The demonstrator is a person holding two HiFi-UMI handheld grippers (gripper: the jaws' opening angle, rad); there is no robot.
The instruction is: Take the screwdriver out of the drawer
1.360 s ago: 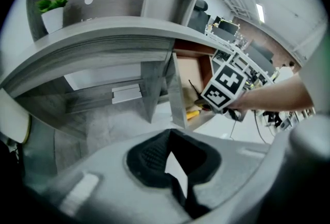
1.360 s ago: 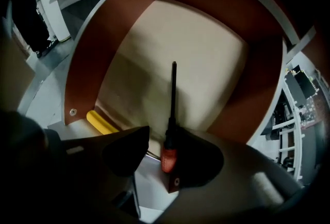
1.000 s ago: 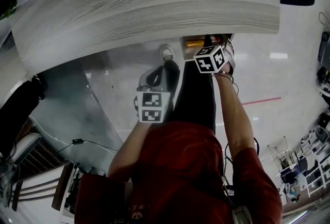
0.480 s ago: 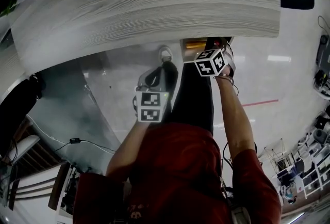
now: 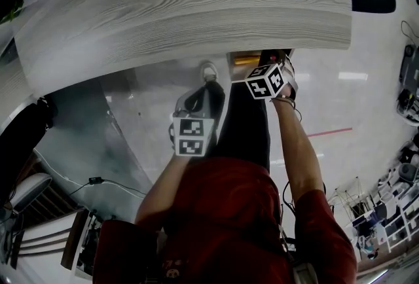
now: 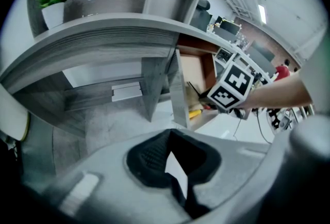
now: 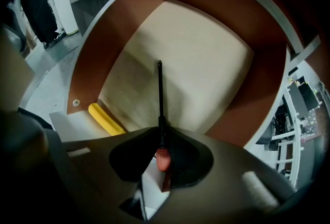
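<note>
Grip made: right gripper [image 7: 162,152] jaws have just been closing and are now clamped on the red handle of the screwdriver [image 7: 160,95]. Its shaft is seen inside the open drawer [image 7: 98,58], near a yellow tool [image 7: 105,118]. Lift-out is not yet done. Left gripper [image 6: 170,136] is kept closed, empty, well apart.

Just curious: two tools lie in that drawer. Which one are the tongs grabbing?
The red-handled screwdriver with the long black shaft: the right tongs have just been closing on its handle. The yellow tool lies apart, untouched, near the drawer's side wall.
</note>
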